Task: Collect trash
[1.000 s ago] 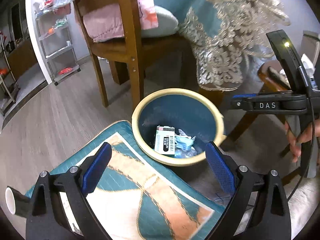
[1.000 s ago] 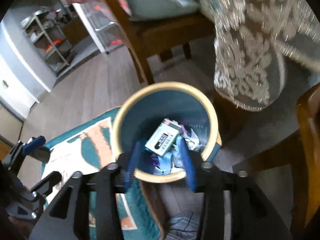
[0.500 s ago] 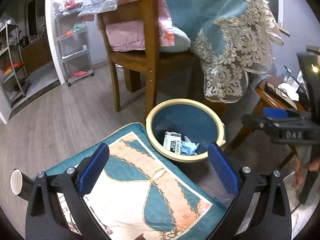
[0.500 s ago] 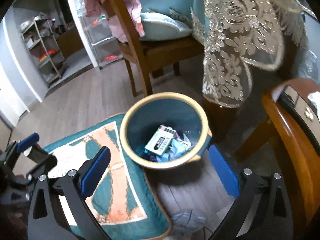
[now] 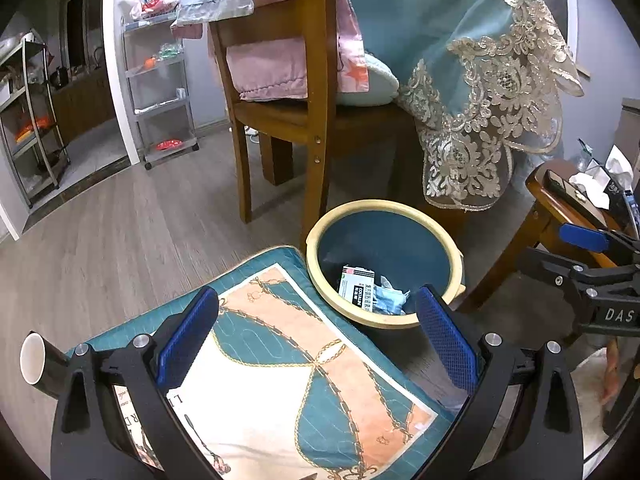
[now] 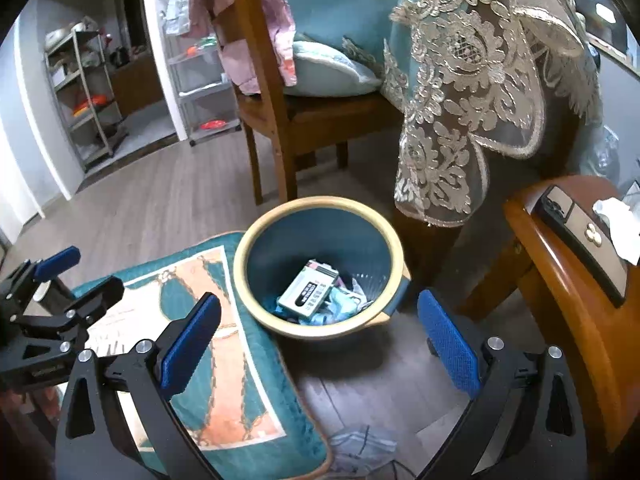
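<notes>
The left gripper (image 5: 316,338) has its jaws spread wide with nothing between the blue pads (image 5: 187,340); through the gap shows a teal and orange patterned cushion (image 5: 280,368), whose lower edge is cut off by the gripper frame. The right gripper (image 6: 318,342) is likewise wide apart and holds nothing.

From the left wrist view, the trash bin (image 5: 320,276), blue inside with a cream rim, stands on the floor at about 1 o'clock from the jaws, touching the cushion's corner. Its near rim is partly hidden behind the right-hand pad. Inside lies a white and black printed box (image 5: 357,289) on crumpled pale blue scraps (image 5: 390,300); what the scraps are cannot be made out. From the right wrist view the bin (image 6: 256,236) sits at 12 o'clock, with the box (image 6: 308,294) at a slant.

At 6 o'clock in the right view, something crumpled and grey (image 6: 360,450) lies on the floor, half cut off and unclear.

At 9 o'clock in the left view a dark cup (image 5: 34,362) with a white inside lies tilted, partly hidden by the frame.

Beyond the bin stands a wooden chair (image 5: 316,92), and a lace-edged teal tablecloth (image 5: 472,112) hangs at 1 o'clock.
</notes>
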{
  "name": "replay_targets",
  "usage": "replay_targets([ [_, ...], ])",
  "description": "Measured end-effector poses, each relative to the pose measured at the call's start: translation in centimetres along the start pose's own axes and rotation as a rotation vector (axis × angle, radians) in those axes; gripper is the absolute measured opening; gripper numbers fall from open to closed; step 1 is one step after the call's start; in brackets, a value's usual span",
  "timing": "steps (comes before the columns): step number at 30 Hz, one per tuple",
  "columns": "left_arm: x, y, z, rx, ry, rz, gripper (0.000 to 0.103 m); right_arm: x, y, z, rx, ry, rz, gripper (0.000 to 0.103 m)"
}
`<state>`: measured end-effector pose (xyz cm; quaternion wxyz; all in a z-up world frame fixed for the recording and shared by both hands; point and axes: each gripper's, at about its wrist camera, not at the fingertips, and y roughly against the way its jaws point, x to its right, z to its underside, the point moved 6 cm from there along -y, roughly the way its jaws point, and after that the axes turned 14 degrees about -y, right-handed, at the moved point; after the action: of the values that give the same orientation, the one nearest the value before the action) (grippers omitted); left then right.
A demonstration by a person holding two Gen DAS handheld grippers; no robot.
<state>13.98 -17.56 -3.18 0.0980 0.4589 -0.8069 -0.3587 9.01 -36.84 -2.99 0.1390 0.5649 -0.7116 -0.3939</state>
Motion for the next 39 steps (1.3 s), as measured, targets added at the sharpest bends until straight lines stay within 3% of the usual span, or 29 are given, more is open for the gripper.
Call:
replay_targets([
  [39, 0.14, 0.20, 0.30, -0.008, -0.009, 0.013, 0.097, -0.03, -0.38, -0.02, -0.010, 0.000, 0.009, 0.098],
])
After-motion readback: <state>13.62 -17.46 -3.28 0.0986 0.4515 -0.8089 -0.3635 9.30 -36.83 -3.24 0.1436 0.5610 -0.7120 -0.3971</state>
